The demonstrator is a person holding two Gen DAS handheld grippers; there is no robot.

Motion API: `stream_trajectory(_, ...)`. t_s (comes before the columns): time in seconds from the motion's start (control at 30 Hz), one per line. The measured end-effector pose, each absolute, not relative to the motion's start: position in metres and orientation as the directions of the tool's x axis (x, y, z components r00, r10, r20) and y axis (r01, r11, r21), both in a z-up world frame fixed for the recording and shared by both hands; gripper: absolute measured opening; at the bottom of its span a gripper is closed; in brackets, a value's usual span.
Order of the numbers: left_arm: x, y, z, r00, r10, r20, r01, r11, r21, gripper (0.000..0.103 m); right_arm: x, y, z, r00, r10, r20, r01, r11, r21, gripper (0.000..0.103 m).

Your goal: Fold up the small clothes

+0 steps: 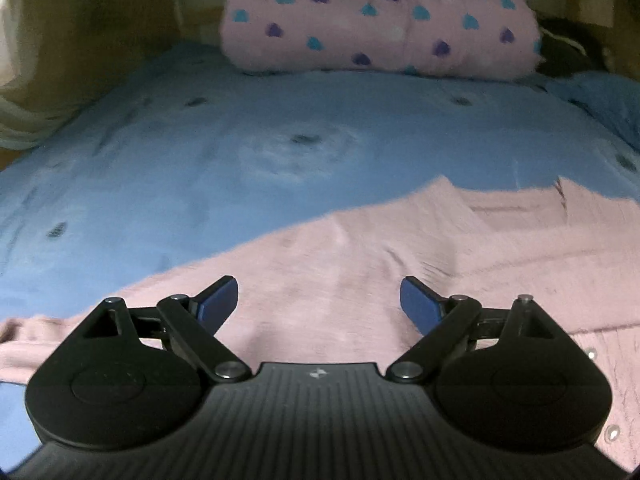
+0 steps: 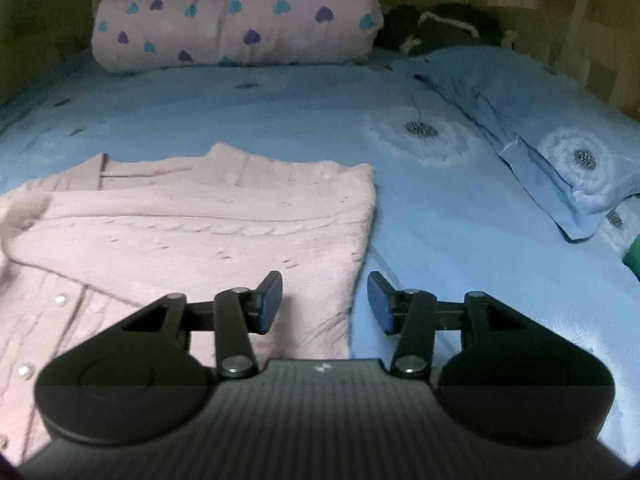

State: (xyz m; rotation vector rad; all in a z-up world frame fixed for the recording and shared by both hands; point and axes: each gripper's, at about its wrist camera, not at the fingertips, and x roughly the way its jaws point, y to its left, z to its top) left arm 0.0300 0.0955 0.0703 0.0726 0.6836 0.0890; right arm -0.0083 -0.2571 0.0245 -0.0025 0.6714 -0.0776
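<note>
Pink knit cardigan (image 2: 208,224) lies soft, light and floppy on the bed (image 2: 420,220); we'd pinch its right side edge. Left tongs (image 1: 319,303) and right tongs (image 2: 325,302) both stand apart, empty.

My pink knit cardigan (image 2: 192,232) lies flat, partly folded on the blue bedspread — left half of the frame, snap buttons lower left.

cardigan (image 2: 200,232) on bed (image 2: 420,208), pillow (image 2: 236,12) behind

Pink cardigan (image 2: 192,232) cut off left
</note>
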Motion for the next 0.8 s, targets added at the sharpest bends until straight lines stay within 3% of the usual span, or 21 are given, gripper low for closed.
stream_trajectory(0.37,-0.026,0.201,0.113,0.754,0.279,-0.595,-0.189,0.959,0.21,0.091,-0.064,-0.215,0.039,0.776,0.049,-0.628,-0.003,0.997,0.075,0.05)
stream_trajectory(0.57,-0.055,0.263,0.095,0.678,0.342,-0.651,-0.284,0.938,0.196,0.091,-0.087,-0.19,0.039,0.762,0.076,-0.643,-0.029,0.996,0.083,0.05)
stream_trajectory(0.8,-0.068,0.294,0.056,0.629,0.31,-0.713,-0.214,0.951,0.224,0.091,-0.098,-0.173,0.029,0.724,0.071,-0.686,-0.027,0.997,0.075,0.05)
